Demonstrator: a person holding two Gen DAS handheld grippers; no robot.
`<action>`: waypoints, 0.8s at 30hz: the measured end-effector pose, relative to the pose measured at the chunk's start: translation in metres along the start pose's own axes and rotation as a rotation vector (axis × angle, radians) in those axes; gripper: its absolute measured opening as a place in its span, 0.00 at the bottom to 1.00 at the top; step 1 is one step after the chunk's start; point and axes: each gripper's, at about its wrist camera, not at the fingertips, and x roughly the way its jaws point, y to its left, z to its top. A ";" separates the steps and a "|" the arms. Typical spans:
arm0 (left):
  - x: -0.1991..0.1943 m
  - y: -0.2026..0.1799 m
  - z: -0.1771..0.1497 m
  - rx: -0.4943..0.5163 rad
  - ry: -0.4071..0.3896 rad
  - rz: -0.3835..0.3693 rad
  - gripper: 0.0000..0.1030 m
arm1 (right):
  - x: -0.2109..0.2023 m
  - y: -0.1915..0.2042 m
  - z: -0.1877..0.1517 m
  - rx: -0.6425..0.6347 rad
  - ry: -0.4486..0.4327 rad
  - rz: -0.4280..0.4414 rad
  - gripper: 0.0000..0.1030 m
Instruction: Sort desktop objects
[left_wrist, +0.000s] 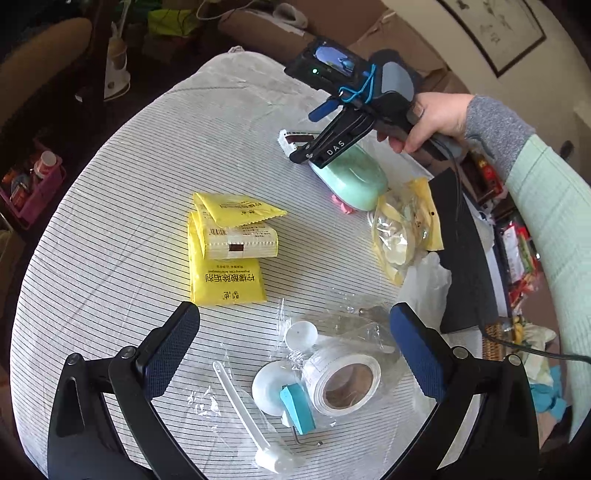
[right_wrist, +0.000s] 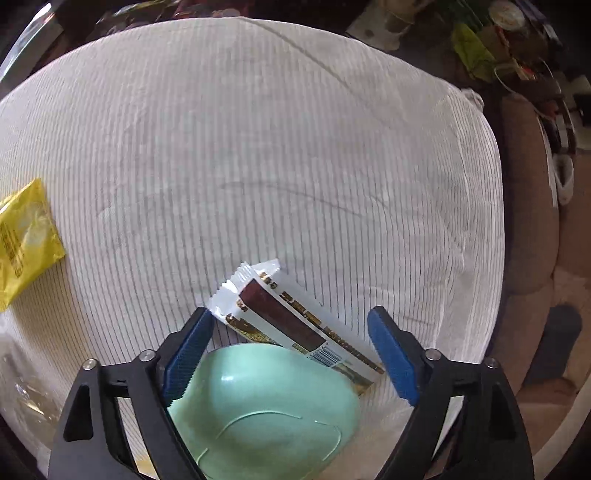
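My left gripper hangs open above a tape roll in clear wrap, a white disc with a blue hook and a white plastic stick. Several yellow sachets lie stacked mid-table. My right gripper, held by a person's hand, points steeply down with its jaws wide. A mint-green oval case lies between them; the right pad stands clear of it. A white and brown snack packet lies just beyond the case.
A clear and yellow bag of white parts lies right of the case. A black flat board covers the table's right edge. A pink basket stands off the table at the left. The striped cloth stretches beyond the snack packet.
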 end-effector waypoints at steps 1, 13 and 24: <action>0.000 0.001 0.001 -0.007 0.000 -0.006 1.00 | 0.004 -0.014 -0.005 0.101 0.011 0.061 0.95; 0.010 -0.002 0.000 -0.011 0.021 -0.017 1.00 | -0.020 -0.083 -0.053 0.694 -0.226 0.162 0.98; 0.001 0.005 0.005 -0.029 0.001 -0.028 1.00 | -0.001 -0.103 -0.085 0.895 -0.172 0.287 1.00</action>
